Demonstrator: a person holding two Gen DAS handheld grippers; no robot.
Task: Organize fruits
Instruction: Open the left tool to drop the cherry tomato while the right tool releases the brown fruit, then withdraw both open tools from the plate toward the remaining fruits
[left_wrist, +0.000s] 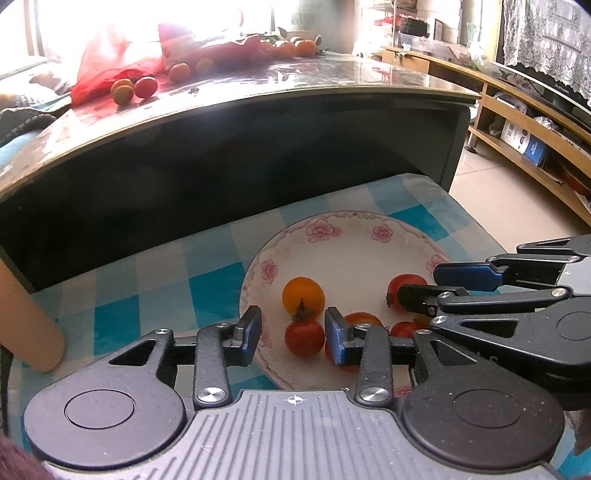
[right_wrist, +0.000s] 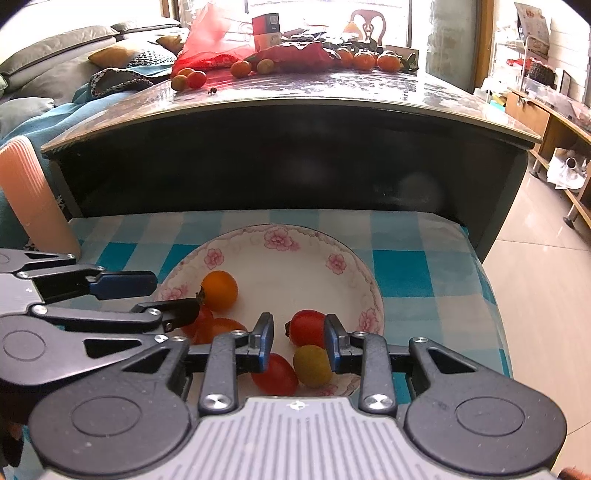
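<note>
Left gripper (left_wrist: 293, 332), jaws apart and empty, poised over a red tomato (left_wrist: 304, 338) beside an orange tomato (left_wrist: 303, 297). Right gripper (right_wrist: 299, 341), likewise spread and empty, above red and yellow-green tomatoes (right_wrist: 312, 365). All lie in the floral plate (right_wrist: 280, 236) on checked cloth (right_wrist: 402, 273).

Your left gripper (left_wrist: 293, 332) is black with blue fingertip pads (left_wrist: 337, 341). Silver screws dot its linkages. Your right gripper (right_wrist: 300, 338) matches.
</note>
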